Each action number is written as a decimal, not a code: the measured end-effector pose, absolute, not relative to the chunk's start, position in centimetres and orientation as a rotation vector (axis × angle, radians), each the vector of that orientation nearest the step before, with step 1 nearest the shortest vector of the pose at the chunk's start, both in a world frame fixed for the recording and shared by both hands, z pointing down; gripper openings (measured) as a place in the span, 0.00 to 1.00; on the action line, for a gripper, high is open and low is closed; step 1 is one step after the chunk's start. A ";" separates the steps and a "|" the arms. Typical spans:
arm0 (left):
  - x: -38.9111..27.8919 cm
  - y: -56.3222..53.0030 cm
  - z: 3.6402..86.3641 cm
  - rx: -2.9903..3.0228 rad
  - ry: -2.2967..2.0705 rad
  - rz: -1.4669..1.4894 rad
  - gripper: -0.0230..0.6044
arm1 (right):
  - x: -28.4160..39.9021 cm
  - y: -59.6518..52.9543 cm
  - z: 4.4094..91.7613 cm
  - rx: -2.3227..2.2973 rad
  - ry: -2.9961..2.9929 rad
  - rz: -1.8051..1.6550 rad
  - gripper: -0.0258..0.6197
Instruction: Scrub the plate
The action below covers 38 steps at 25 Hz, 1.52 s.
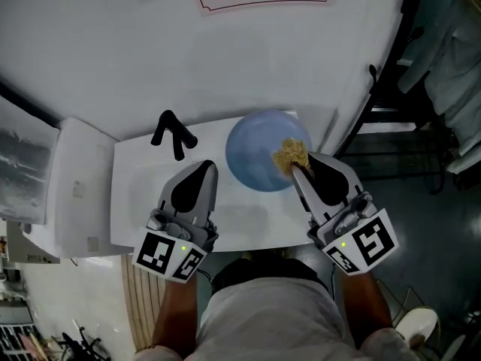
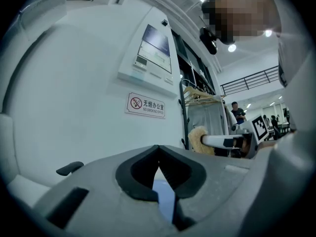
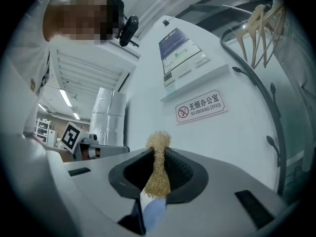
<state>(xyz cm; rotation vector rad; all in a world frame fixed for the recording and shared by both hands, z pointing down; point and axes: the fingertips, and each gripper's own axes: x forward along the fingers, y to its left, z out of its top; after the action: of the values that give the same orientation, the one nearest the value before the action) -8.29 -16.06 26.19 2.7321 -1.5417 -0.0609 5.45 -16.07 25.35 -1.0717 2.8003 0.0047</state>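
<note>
Pale blue, smooth round plate lies in the glossy white sink, toward 2 o'clock of the basin, with a black tap at its 9 o'clock. The right tool pinches a coarse tan fibrous scrubber at the plate's 3 o'clock rim. The left tool is closed and empty. A plain white wall stands behind.

Tan fibrous scrub pad pinched in right gripper fingers: coarse, wiry. Round pale-blue plate just past those fingertips: smooth, low sheen. White basin: smooth, glossy. Gripper shells matt grey plastic, pads black, matt. Black tap ahead of left gripper: matt.
</note>
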 end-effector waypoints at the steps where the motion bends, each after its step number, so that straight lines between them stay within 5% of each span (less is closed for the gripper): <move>1: -8.3 -16.4 26.5 2.718 -1.545 -0.051 0.06 | 5.3 -16.4 25.5 -1.071 2.808 0.003 0.13; 30: -11.6 -25.0 42.9 2.159 -1.436 0.385 0.07 | -2.2 -27.4 34.9 -1.314 3.122 -0.109 0.13; 38: -12.0 -25.9 46.4 2.060 -1.384 0.472 0.28 | -5.1 -29.4 39.6 -1.358 3.305 -0.176 0.13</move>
<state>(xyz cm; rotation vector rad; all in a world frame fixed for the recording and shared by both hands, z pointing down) -11.96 -25.85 46.44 2.0602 -1.3843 0.4716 -5.10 -29.38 39.63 -1.3582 3.3046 -0.1763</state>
